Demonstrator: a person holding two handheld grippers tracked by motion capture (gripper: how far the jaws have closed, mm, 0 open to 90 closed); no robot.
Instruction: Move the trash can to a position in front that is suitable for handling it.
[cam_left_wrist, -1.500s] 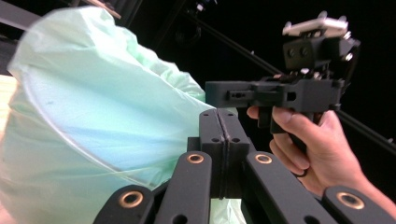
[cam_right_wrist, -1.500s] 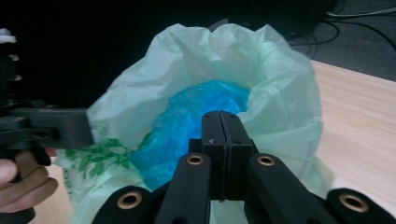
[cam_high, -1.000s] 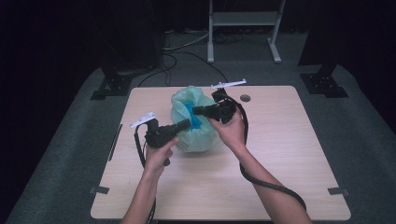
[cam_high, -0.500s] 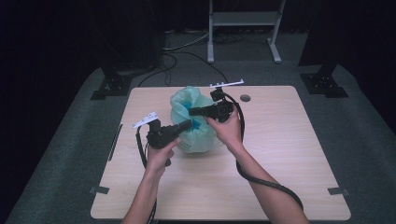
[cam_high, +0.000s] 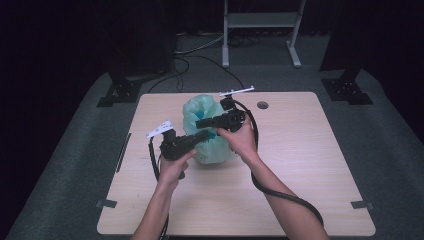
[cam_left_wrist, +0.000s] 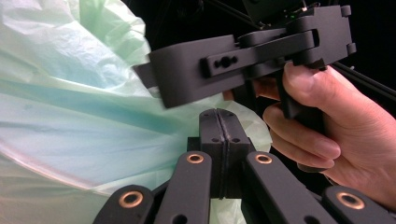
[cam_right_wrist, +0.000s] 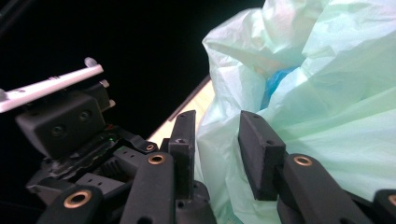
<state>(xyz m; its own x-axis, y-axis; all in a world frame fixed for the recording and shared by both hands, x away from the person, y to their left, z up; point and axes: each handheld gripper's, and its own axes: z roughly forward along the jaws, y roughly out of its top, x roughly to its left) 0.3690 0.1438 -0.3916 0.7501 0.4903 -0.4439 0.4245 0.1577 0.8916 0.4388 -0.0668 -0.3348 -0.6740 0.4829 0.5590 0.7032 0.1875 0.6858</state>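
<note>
While the bag (cam_high: 207, 131) sits mid-table (cam_high: 320, 165), we judge it light, soft, slippery: left gripper (cam_left_wrist: 219, 140) pinches its film, right gripper (cam_right_wrist: 215, 154), just opening, straddles a fold beside it.

Seen from above: pale green plastic bag (cam_high: 207, 131) bunched near the middle of the wooden table (cam_high: 310, 165). Left claw (cam_high: 202, 136) pushed against the bag's near side, right claw (cam_high: 202, 122) laid across its top, both gripped by bare hands. Black cable (cam_high: 280, 192) looping along the right forearm. Small dark hole (cam_high: 262, 105) toward the far edge.
</note>
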